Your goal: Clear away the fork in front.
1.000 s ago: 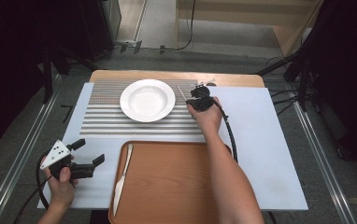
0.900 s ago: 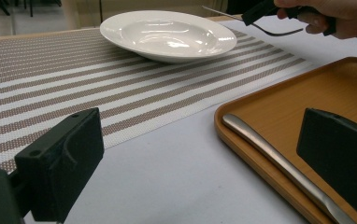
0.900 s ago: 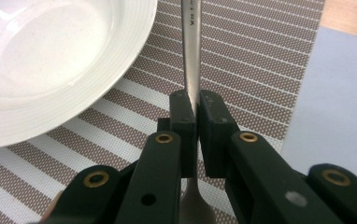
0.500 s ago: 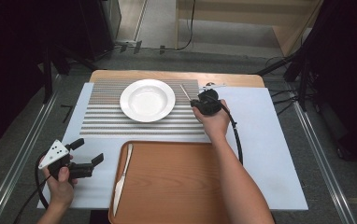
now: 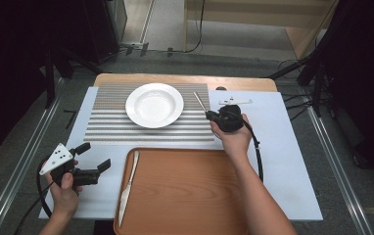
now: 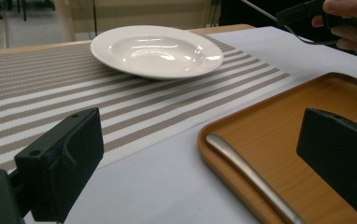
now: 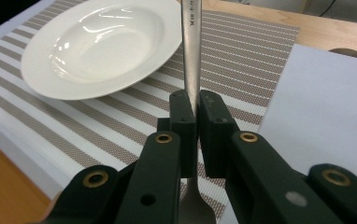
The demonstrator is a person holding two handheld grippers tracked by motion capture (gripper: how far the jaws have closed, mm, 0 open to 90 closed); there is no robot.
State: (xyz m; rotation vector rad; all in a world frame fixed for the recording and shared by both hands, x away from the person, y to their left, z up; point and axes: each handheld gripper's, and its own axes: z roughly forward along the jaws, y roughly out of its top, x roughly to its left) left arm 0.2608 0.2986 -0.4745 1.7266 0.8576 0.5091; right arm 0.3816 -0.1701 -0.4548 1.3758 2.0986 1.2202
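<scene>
One utensil [image 7: 191, 51] is in hand: a slim metal piece of cutlery, prob a spoon or fork, working end hidden, pinched at mid-handle by the right gripper [image 7: 191, 116], jaws closed tight on it w/ no gap. It's held in the air just right of the white plate [image 5: 154, 105], over the right edge of the striped placemat [image 5: 126, 129], handle tip pointing toward the far edge of the tabletop [image 5: 283, 161].

Judgement: step in hand is setting it down beside the plate. To do well: keep the handle parallel to the mat's right edge, lower until it lies flat, then let go; don't clip the plate rim.

Left gripper [image 5: 91, 161] sits near the front-left corner, jaws wide apart, holding nothing. Knife [image 6: 251, 179] lies along the left edge of the wooden tray [image 5: 185, 196], prob next pickup.
</scene>
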